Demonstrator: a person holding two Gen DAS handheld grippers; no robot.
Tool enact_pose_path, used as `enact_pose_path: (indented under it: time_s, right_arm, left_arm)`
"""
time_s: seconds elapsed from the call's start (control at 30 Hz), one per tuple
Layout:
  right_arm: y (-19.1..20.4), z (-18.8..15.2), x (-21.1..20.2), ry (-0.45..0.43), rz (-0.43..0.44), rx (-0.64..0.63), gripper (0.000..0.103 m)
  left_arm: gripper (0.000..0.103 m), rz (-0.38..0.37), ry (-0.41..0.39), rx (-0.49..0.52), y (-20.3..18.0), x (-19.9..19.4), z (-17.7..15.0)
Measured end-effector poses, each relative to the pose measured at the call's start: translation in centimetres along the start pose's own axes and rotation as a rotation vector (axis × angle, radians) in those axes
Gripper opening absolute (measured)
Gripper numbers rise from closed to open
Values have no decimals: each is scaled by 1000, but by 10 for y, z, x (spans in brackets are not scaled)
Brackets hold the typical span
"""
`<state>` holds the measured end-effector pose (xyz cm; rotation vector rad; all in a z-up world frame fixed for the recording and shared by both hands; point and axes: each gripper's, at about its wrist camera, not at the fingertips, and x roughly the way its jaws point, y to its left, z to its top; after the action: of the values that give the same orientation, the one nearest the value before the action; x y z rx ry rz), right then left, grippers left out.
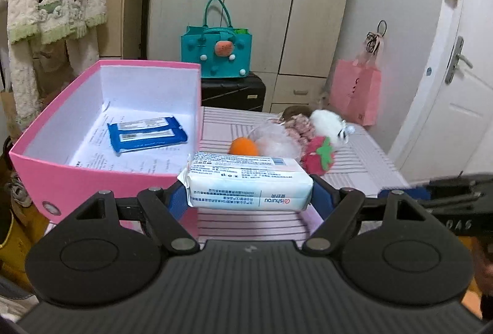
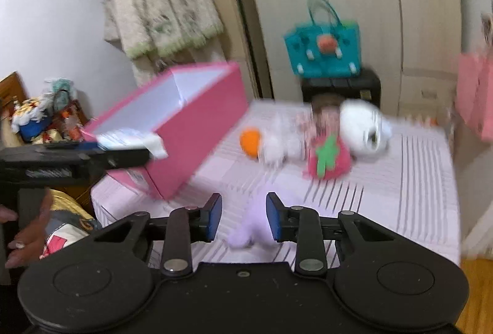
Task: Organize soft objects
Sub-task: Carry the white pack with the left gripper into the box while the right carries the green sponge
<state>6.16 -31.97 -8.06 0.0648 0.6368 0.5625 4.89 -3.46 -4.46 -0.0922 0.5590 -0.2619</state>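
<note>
The left gripper [image 1: 249, 195] clamped a tissue pack [image 1: 246, 183] at lower centre, just right of the pink box [image 1: 101, 177]

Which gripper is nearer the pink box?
Left. The left gripper, clamped on a tissue pack, is right beside the pink box; the right gripper is out over the striped bed, apart from it.

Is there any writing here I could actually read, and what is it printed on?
"ishurou", printed upside down: on the white tissue pack held in the left gripper.
Smaller print on that pack: too small to read.
Labels on the blue packet in the pink box: too small.
Printed paper lining the box floor: unreadable.
Right wrist view: too blurred.
</note>
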Motion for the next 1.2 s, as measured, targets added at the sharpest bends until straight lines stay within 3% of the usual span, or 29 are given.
enact_pose_path:
  time_s: [0.07,0.23,0.37,0.5,0.8,0.93,1.03,1.2]
  right_arm:
    - [-2,-13,12,25,-4,54,38]
    - [-13,-40,22,82,90,202,38]
    - [-12,-51,16,140,107,169,39]
    - [-8,-63,7,228,195,149,39]
    - [6,-106,35,523,258,126,39]
    - [11,-127,58,649,244,117,39]
    - [14,-138,68,708,220,98,41]
    - [29,-146,73,736,232,48,41]
  left_arm:
    - [78,-2,6,-16,6,2,-1]
    - [78,-26,-4,-3,12,3,1]
    - [78,-30,-18,10,7,0,-1]
    - [78,-24,-34,26,5,-4,-7]
    - [78,-23,-14,39,3,-12,-10]
    - [78,-34,41,34,-1,-16,-18]
    - [78,-41,64,58,-4,-19,-27]
    - [78,-68,86,37,-2,-22,-35]
